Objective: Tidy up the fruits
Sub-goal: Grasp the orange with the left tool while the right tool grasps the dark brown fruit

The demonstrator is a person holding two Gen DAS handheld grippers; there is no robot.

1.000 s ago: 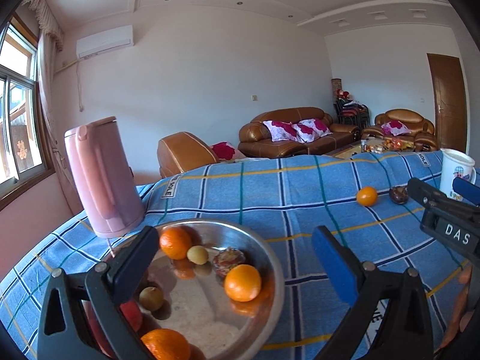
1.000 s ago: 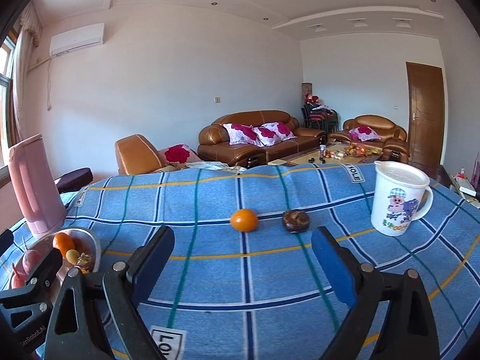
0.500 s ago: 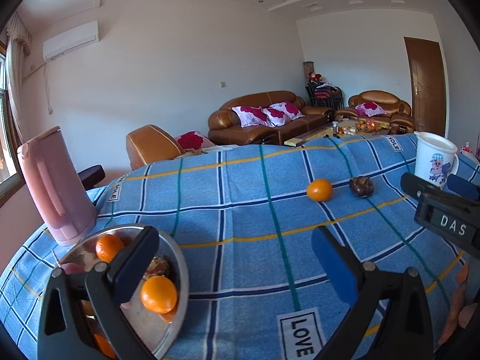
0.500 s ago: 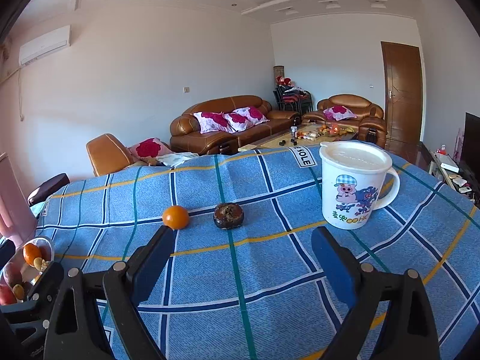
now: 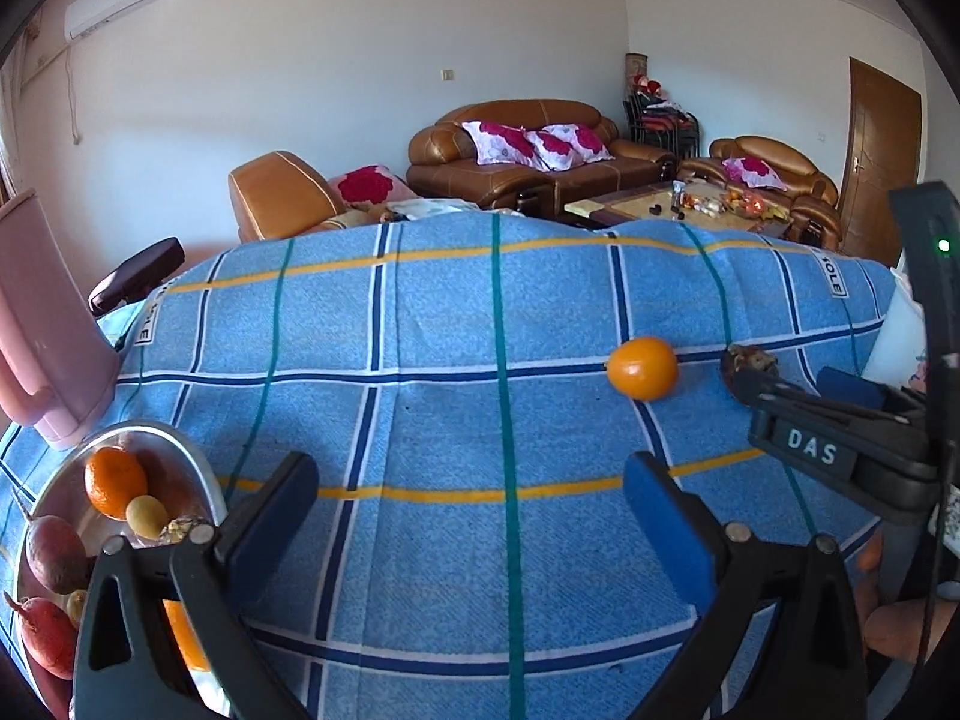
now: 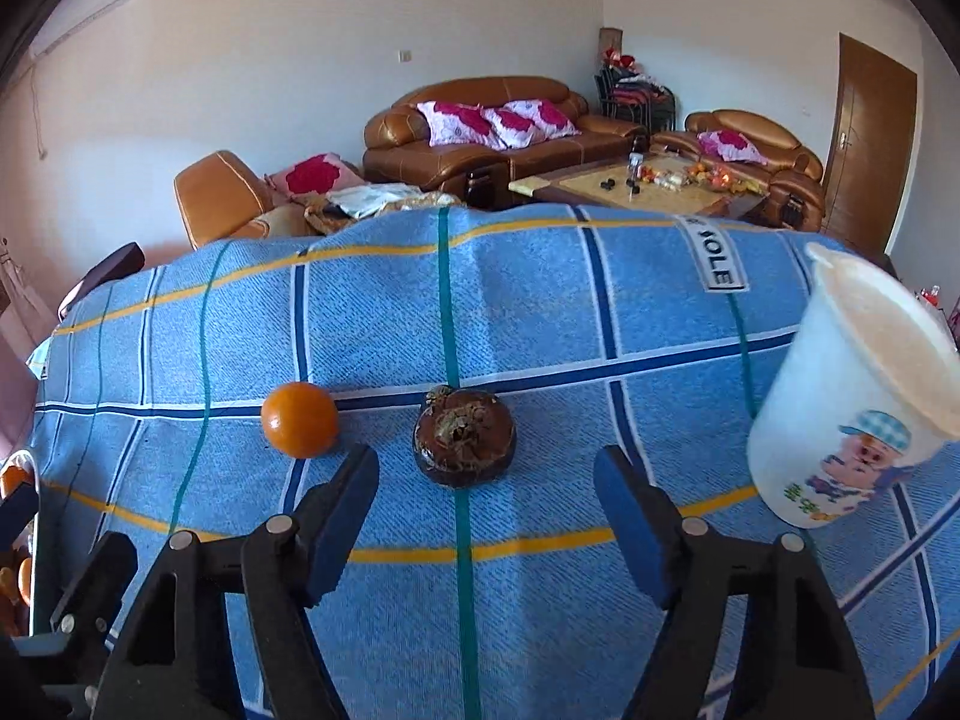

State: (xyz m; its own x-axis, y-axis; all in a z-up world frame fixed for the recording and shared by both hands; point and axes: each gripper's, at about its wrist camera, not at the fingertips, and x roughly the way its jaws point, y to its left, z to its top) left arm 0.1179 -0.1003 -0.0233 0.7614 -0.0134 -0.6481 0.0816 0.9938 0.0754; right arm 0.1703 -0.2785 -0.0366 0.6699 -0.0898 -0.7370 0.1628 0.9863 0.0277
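An orange (image 6: 299,427) and a dark brown mangosteen (image 6: 464,444) lie side by side on the blue plaid cloth (image 6: 540,330). My right gripper (image 6: 486,498) is open and empty, with the mangosteen just ahead between its fingers. My left gripper (image 5: 471,513) is open and empty over bare cloth; the orange (image 5: 642,368) lies ahead to its right, the mangosteen (image 5: 750,360) partly hidden behind the right gripper body. A metal bowl (image 5: 198,468) at the lower left holds oranges and several other fruits.
A pink kettle (image 5: 42,324) stands behind the bowl at the left. A white lidded cartoon mug (image 6: 852,396) stands right of the mangosteen. Sofas and a coffee table lie beyond the table's far edge.
Both grippers have swung right and down toward the table. The bowl slid to the left edge of the left view; the orange and mangosteen came much closer in the right view.
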